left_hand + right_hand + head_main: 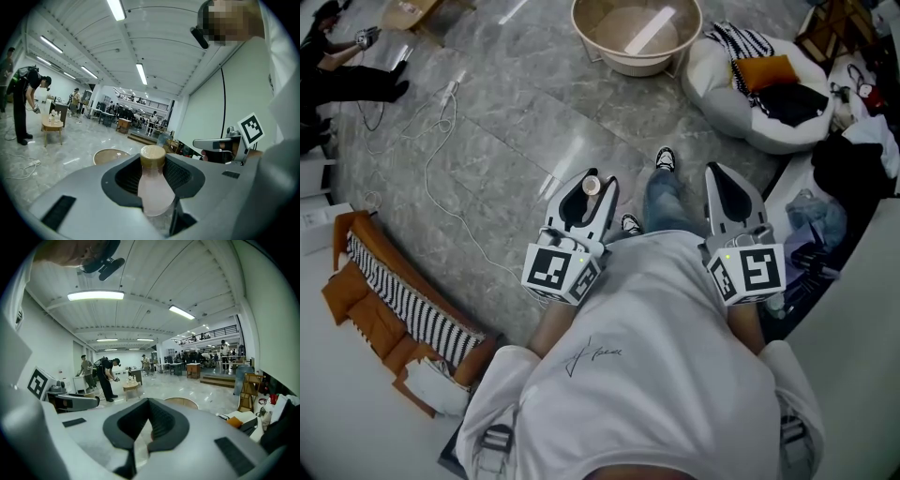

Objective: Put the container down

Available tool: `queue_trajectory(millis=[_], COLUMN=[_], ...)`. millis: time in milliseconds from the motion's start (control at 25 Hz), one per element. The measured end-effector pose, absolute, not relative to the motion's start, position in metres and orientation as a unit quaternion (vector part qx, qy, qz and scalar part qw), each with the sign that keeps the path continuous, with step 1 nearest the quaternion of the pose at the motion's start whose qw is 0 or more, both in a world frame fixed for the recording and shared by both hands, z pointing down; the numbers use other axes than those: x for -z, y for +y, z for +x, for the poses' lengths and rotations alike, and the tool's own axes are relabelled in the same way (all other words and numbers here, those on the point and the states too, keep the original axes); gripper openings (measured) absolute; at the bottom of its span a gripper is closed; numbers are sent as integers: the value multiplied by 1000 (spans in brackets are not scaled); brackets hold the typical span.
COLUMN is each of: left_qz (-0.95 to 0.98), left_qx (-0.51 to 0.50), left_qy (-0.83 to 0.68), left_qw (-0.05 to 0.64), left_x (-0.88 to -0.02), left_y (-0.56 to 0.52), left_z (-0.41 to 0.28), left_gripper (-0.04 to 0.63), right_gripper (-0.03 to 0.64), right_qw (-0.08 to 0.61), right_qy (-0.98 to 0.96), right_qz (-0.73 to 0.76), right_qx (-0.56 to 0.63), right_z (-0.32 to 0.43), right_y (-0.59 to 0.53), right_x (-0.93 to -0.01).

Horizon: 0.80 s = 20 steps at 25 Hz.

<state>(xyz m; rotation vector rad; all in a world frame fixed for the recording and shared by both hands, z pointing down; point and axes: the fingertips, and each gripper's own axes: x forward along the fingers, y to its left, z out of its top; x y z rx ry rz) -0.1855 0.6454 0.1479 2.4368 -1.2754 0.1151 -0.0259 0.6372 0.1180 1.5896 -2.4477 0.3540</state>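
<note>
The container is a small bottle (pixel 153 185) with a pale pink translucent body and a tan cap. My left gripper (pixel 152 165) is shut on its body, and the cap sticks out past the black pads. In the head view the left gripper (pixel 584 194) is held in the air over the marble floor, left of the person's legs, with the bottle's cap (pixel 592 186) at its tip. My right gripper (pixel 722 183) hangs level with it on the right. In its own view the right gripper (pixel 147 416) is shut with nothing between the jaws.
A round beige tub (pixel 636 36) stands on the floor ahead, beside a white beanbag (pixel 741 89) with cushions. A white cable (pixel 441 141) trails on the left. An orange striped seat (pixel 384 300) is near left, dark clutter (pixel 848 164) at right. People work around a small wooden table (pixel 51 125).
</note>
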Motion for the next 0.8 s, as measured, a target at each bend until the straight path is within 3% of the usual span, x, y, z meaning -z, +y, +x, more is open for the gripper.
queue_trajectory(millis=[800], left_qz=[842], left_qx=[-43], left_qy=[-495], left_qw=[210], left_x=[-150], left_y=[494], left_z=[-129], left_gripper=[146], right_gripper=[15], right_qw=[103], right_qy=[-852], right_qz=[495], right_qx=[-139], right_z=[32], right_y=[468], right_x=[-128])
